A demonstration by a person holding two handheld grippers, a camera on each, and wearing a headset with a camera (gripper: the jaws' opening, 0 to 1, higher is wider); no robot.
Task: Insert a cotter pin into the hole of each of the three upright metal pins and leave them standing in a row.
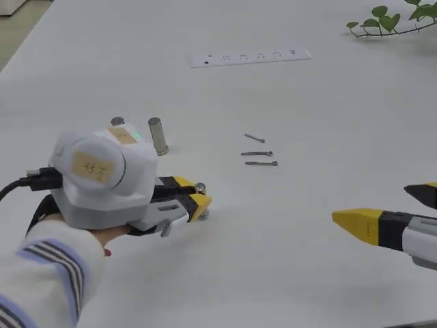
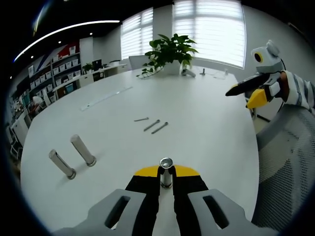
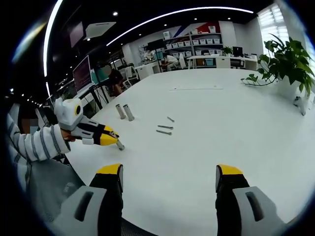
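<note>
My left gripper [image 1: 198,199] is shut on a short metal pin [image 1: 200,188], which stands between the yellow jaw tips on the table. In the left gripper view the pin [image 2: 166,167] sits upright in the left gripper [image 2: 166,178]. Two more metal pins [image 1: 158,135] [image 1: 117,121] stand upright just behind it. Three cotter pins [image 1: 254,138] [image 1: 257,154] [image 1: 261,163] lie loose near the table's middle. My right gripper [image 1: 386,208] hovers open at the near right, nothing between its fingers [image 3: 110,170], well clear of the cotter pins [image 3: 165,127].
A white power strip [image 1: 251,57] lies across the far side of the white table [image 1: 307,109]. A leafy plant [image 1: 396,19] reaches in at the far right corner. A striped sleeve [image 1: 41,280] covers the near left.
</note>
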